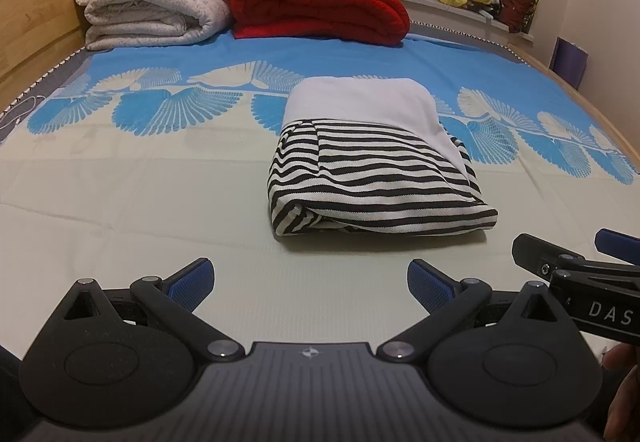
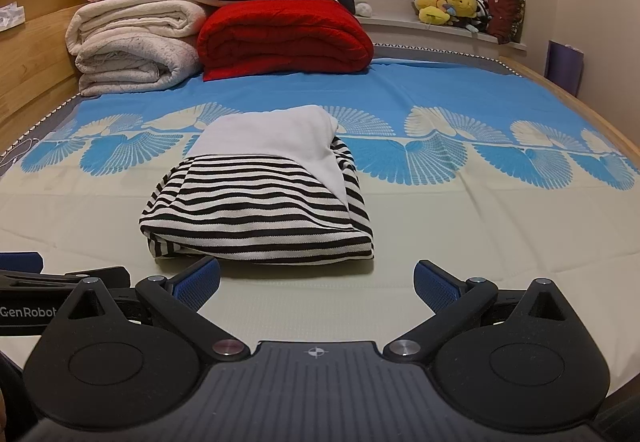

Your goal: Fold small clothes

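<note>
Folding looks almost finished: the striped shirt [image 2: 256,198] lies folded on the bed [image 2: 480,226], at 12 o'clock from our right tool [image 2: 316,282]. Both it and the left tool [image 1: 310,282] are wide and hold nothing. We should only press the loose edge flat.

Two pieces of lettering can be read, both in white on black gripper bodies. In the left wrist view, the letters "DAS" stand on the side of the right gripper [image 1: 588,246], which enters at the right edge; the word is cut off by the edge of the view. In the right wrist view, "GenRobot" stands on the side of the left gripper [image 2: 64,264], which enters at the left edge, its last letter partly hidden behind the near finger linkage.
</note>
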Demonstrator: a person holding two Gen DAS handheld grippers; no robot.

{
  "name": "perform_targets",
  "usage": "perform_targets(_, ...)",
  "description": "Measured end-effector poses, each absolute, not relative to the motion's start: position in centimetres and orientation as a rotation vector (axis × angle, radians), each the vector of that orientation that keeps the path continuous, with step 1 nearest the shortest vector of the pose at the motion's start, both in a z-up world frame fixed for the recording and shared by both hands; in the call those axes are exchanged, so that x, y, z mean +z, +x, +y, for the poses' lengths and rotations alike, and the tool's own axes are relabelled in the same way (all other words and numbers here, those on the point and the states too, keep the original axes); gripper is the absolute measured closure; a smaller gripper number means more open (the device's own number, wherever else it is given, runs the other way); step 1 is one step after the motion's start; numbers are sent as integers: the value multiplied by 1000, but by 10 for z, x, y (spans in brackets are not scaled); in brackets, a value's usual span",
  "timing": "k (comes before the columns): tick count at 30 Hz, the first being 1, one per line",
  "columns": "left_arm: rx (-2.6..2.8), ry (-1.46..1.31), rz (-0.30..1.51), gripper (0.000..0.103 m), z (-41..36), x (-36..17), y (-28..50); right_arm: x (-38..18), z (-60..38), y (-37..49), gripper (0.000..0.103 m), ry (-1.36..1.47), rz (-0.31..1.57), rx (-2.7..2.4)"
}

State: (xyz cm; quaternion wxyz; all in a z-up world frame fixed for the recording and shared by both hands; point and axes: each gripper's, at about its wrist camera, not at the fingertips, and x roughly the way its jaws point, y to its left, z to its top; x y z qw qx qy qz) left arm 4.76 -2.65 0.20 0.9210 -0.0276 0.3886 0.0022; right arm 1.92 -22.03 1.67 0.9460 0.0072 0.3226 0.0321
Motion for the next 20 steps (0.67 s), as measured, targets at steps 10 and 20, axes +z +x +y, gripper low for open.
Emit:
perform_targets(10,1,-58,802,0,-26,1,48,16,-220,19,1,12,660,70)
perform_targets(20,-2,-64,803,0,-26,0,48,15,-221,20,1,13,660,70)
